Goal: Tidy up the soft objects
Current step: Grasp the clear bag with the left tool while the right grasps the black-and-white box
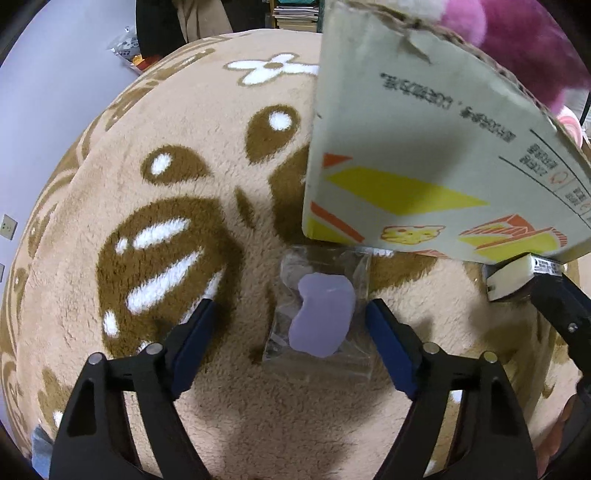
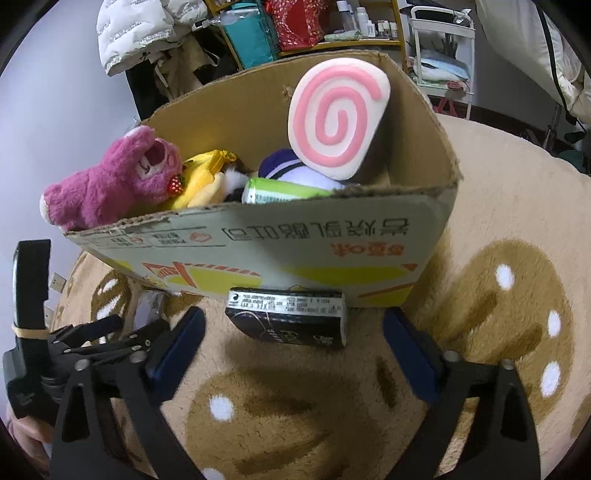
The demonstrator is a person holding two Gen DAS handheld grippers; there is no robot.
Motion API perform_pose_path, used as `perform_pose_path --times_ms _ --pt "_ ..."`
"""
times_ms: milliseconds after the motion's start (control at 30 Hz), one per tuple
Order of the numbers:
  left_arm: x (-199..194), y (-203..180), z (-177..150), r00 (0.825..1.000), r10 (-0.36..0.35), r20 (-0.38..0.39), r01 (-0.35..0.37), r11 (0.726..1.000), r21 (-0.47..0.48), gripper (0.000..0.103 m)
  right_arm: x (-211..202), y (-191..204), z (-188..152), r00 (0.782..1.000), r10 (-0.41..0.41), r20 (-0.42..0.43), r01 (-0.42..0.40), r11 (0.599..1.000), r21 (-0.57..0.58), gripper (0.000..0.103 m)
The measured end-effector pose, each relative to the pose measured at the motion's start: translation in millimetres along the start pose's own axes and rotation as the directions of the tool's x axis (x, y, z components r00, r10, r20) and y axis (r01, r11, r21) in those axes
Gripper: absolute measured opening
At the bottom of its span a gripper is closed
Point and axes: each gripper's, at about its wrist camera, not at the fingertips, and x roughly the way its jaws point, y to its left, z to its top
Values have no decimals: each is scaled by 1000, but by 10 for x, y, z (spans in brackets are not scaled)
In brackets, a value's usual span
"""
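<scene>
A lilac soft piece in a clear plastic bag (image 1: 322,318) lies on the tan plush rug (image 1: 229,236), just before the cardboard box (image 1: 417,147). My left gripper (image 1: 291,306) is open, its blue fingers on either side of the bag, not touching it. My right gripper (image 2: 293,317) is open over a black packet (image 2: 288,319) that lies against the box front (image 2: 280,251). The box holds a pink plush bear (image 2: 110,181), a yellow plush (image 2: 201,177), a pink-swirl cushion (image 2: 338,118), a purple-white plush (image 2: 291,170) and a green can (image 2: 284,192).
The black packet also shows at the right of the left wrist view (image 1: 517,277). The left gripper body (image 2: 74,332) is at the lower left of the right wrist view. Shelves with clutter (image 2: 314,26) and a white rack (image 2: 443,55) stand behind the box. A wall (image 1: 55,92) is at the left.
</scene>
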Motion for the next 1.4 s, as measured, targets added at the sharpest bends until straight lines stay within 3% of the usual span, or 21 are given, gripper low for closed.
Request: perform_pose_path --times_ms 100,167,400,967,1100,1400 --pt "9 10 11 1000 -7 1 7 1000 5 75 16 20 -5 1000 1 -10 -2 1000 -7 94" --pt "1 -14 4 1000 -8 -1 8 1000 6 72 38 33 -6 1000 -11 -26 10 1000 -26 83" --pt "-52 -45 -11 1000 -4 4 4 1000 12 50 65 38 -4 999 11 -49 -13 1000 -28 70" --pt "-94 -12 -6 1000 -15 -2 15 1000 -5 48 109 103 -24 999 0 -42 -1 1000 -31 68" --pt "-117 4 21 999 -46 -4 46 999 -6 47 62 97 -25 999 6 -34 -7 1000 -30 67" --pt "-286 -53 -39 998 -40 43 38 999 33 46 -155 103 -40 1000 30 8 -29 999 -39 67"
